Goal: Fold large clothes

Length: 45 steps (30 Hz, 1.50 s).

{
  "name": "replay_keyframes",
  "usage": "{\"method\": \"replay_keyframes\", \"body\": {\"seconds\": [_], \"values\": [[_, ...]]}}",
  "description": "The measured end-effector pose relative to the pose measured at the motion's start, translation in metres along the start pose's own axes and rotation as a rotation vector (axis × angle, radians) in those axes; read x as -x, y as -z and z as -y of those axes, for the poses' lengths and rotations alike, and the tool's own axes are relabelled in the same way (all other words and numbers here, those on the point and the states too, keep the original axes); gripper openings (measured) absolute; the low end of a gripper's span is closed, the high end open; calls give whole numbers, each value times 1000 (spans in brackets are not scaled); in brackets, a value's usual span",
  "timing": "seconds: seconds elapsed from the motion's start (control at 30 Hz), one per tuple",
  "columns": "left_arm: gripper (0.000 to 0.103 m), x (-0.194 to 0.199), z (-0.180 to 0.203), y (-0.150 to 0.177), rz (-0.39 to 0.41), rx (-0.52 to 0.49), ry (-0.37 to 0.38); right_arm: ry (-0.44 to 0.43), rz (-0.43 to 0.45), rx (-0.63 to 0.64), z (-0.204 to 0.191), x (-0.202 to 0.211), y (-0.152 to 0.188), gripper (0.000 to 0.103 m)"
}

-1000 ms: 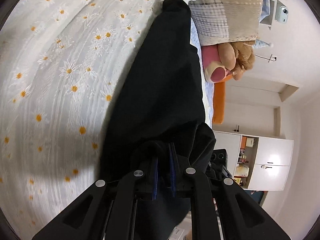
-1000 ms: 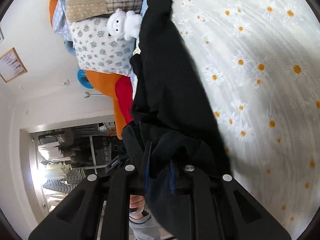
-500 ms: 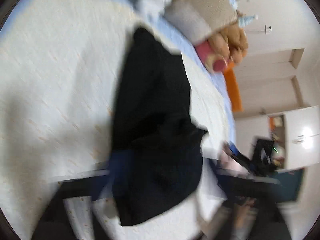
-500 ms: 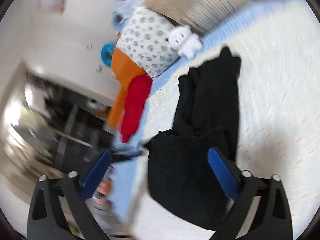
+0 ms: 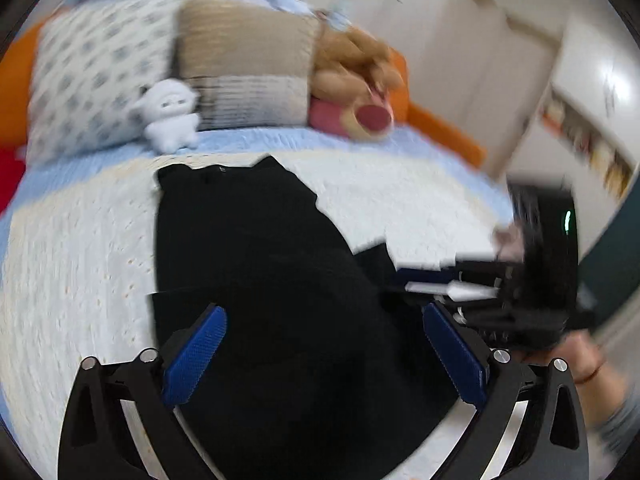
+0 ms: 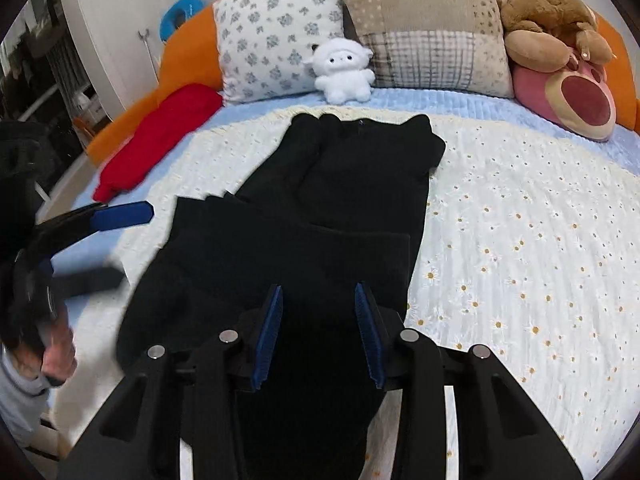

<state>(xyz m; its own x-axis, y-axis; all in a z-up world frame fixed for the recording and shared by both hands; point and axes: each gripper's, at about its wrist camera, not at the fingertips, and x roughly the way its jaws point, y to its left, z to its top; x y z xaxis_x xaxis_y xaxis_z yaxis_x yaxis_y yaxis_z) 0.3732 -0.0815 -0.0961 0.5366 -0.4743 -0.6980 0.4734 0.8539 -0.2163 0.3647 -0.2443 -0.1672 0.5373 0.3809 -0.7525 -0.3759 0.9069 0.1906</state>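
Jaws spread wide and empty on the left gripper [image 5: 324, 354], while the right gripper [image 6: 319, 334], its jaws just drawing partway in, grips nothing, both above the black garment [image 6: 320, 208] lying folded on the daisy-print bedspread [image 6: 520, 240].

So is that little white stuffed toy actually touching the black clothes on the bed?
Apart. In the right wrist view the white stuffed toy sits by the pillows, and a strip of blue sheet and white bedspread shows between it and the black garment.
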Motion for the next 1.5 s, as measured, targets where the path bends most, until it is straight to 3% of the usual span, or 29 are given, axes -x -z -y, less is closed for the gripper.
{"method": "replay_keyframes", "body": {"seconds": [0.1, 0.17, 0.23, 0.4, 0.57, 0.8, 0.93, 1.07, 1.13, 1.23, 1.3, 1.37, 1.5], "values": [[97, -38, -2, 7, -74, -68, -118, 68, 10, 15, 2, -17, 4, 36], [100, -53, -19, 13, -94, -20, -89, 104, 3, 19, 8, -29, 5, 36], [101, -60, -32, 16, -90, 6, -64, 86, -1, 0, 15, -41, 8, 36], [101, -66, -36, 19, -83, -8, -62, 89, 20, -10, 22, -53, 10, 40], [101, -45, -25, 14, -96, 2, -92, 134, 32, 38, 10, -35, 9, 41], [101, 40, -6, 50, 2, 14, -68, 168, 91, 176, -31, 38, 37, 41], [101, 63, -4, 91, 16, 63, -65, 130, 101, 178, -46, 61, 66, 41], [101, 41, -18, 128, -94, 119, -109, 82, 8, 145, -48, 45, 94, 41], [101, 15, -38, 143, -184, 197, -84, 79, -21, 111, -42, 29, 98, 45], [101, 18, -39, 139, -176, 211, -87, 58, -26, 65, -39, 33, 91, 48], [101, 32, -39, 131, -170, 235, -60, -15, -30, -10, -31, 48, 84, 53], [101, 51, -44, 124, -146, 275, -42, -83, -34, -96, -18, 64, 81, 68], [101, 97, -71, 119, -96, 468, 101, -286, -69, -335, 17, 90, 86, 83]]}}
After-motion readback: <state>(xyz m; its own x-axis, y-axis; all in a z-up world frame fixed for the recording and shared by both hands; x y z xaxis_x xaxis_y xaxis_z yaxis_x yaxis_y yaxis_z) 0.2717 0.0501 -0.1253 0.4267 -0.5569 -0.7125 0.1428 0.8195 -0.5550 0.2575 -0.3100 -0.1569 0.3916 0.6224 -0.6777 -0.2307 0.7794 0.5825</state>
